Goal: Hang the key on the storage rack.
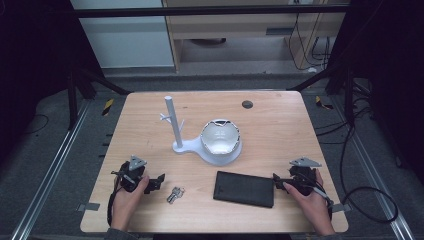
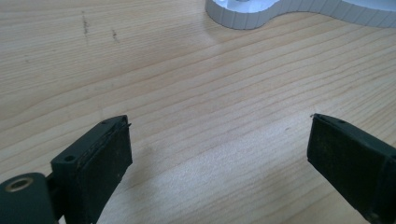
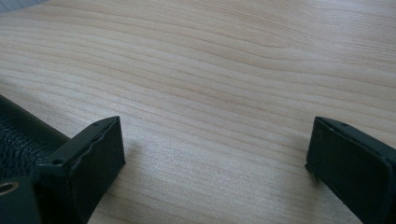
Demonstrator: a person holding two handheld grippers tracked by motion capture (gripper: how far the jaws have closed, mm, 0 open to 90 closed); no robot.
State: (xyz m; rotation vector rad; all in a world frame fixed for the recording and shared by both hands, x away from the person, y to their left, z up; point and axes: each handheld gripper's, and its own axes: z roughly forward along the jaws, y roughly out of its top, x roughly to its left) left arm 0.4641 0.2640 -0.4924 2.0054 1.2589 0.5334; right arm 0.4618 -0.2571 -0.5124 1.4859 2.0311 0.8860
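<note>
My left gripper [image 1: 156, 181] rests low over the front left of the wooden table [image 1: 280, 125], held by a hand, and its jaws stand wide apart over bare wood [image 2: 219, 135]. A small bunch of keys [image 1: 175, 194] lies just to its right. On the front right, my right gripper [image 1: 276, 182] is open too, with nothing between its jaws [image 3: 215, 140]. A black textured case [image 1: 244, 189] lies flat right beside its jaws; its edge [image 3: 21, 135] shows at the left of the right gripper view. A white stand [image 1: 175, 127] with a post and small pegs rises mid-table.
The stand's round white dish [image 1: 220, 140] has a shiny lining, and the edge of the stand's base [image 2: 289, 11] is ahead of the left gripper. A dark round hole [image 1: 247, 104] marks the table's far side. Black frame bars and cables surround the table.
</note>
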